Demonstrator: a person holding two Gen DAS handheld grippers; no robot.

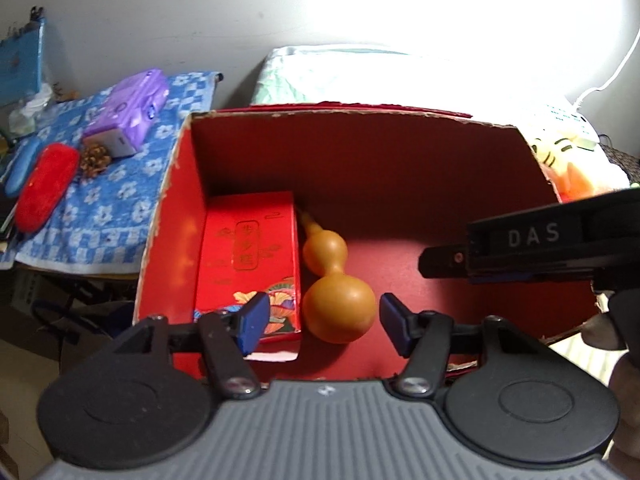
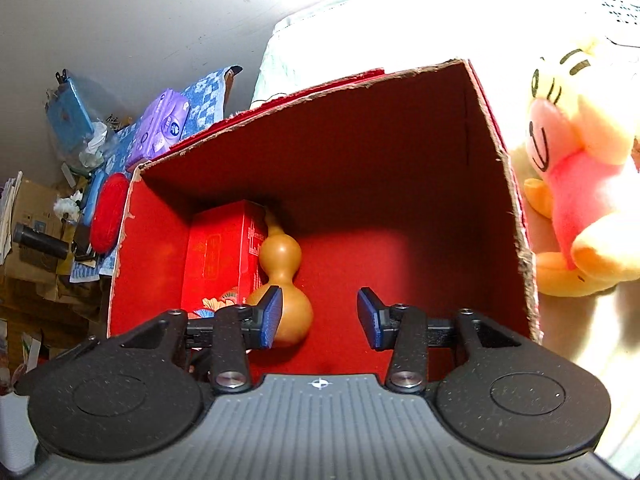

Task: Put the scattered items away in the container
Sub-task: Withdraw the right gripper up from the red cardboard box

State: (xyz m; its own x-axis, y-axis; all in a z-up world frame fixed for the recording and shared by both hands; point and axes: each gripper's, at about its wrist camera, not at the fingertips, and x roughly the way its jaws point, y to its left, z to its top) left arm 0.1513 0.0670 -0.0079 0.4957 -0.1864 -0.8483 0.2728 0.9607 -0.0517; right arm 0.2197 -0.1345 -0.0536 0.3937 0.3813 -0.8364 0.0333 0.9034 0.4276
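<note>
Between the spread, empty fingers of the left tool (image 1: 318, 322) and right tool (image 2: 318, 316): gourd (image 1: 338, 280) already down in the red box (image 1: 400, 152), beside a red carton (image 1: 250, 264). Best lifted clear before reaching out again. Right view alone fully shows the plush toy (image 2: 580, 200) at right edge; left view, the red case (image 1: 46, 186) upper left.

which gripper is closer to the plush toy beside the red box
Right. The right gripper hangs over the box by the wall beside the plush toy; the left gripper is over the gourd.
</note>
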